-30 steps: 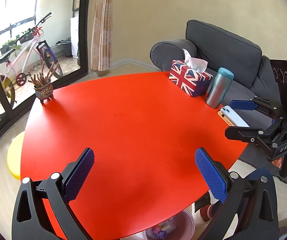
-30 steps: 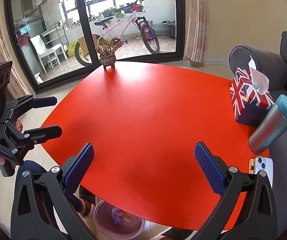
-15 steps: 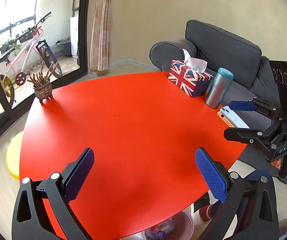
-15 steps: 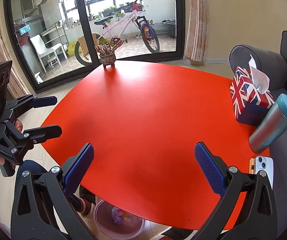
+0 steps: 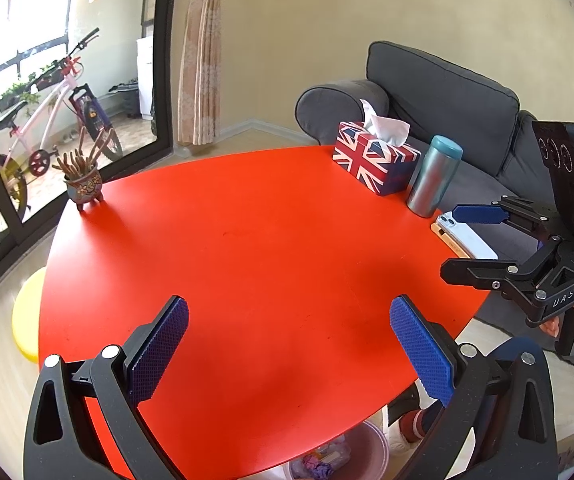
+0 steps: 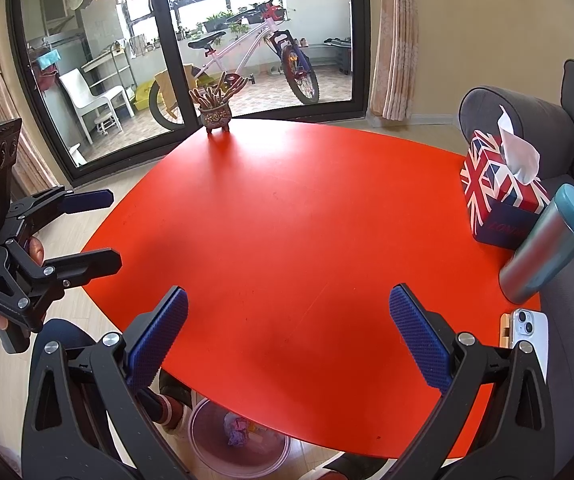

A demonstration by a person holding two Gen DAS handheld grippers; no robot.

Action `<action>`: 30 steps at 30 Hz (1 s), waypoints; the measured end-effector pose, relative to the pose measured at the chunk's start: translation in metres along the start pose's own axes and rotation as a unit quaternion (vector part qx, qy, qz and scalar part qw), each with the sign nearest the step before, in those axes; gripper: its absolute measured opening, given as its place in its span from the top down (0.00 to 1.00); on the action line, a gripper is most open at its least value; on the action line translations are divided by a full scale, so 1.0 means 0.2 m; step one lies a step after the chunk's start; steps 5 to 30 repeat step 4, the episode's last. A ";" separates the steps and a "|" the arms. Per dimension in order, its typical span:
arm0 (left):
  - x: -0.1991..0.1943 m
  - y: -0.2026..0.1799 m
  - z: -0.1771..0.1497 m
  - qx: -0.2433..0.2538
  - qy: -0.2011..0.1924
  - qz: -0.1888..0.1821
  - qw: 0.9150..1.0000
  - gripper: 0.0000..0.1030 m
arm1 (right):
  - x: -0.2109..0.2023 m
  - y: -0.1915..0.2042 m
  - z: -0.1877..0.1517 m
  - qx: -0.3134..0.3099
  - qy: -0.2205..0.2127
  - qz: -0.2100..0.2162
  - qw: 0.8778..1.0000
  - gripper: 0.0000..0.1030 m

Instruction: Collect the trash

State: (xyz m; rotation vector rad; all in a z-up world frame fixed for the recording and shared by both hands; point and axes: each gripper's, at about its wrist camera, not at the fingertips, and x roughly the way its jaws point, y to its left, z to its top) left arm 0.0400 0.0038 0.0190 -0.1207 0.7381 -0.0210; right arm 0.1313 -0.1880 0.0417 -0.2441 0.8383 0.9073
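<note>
Hovering unchanged, left gripper [image 5: 289, 344] and right gripper [image 6: 287, 340] stay wide open, empty, over red table [image 5: 267, 240]

Before you stands a round, glossy red table [image 5: 255, 248]. At its sofa-side edge sits a Union Jack tissue box [image 5: 375, 160]; just beside that box stands a steel tumbler with a teal lid [image 5: 433, 178], then a white smartphone [image 5: 465, 236]. Well apart from the box, across the top, sits a small ceramic pot of brown sticks [image 5: 83, 182].
</note>
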 end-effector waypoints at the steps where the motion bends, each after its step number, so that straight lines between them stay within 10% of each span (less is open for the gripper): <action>1: 0.00 0.00 0.00 0.001 -0.002 0.000 1.000 0.06 | 0.00 0.00 -0.01 0.000 0.000 0.000 1.000 0.04; 30: -0.01 -0.01 0.00 0.006 -0.007 0.002 1.000 0.06 | 0.01 0.02 -0.03 -0.002 0.001 0.001 1.000 0.04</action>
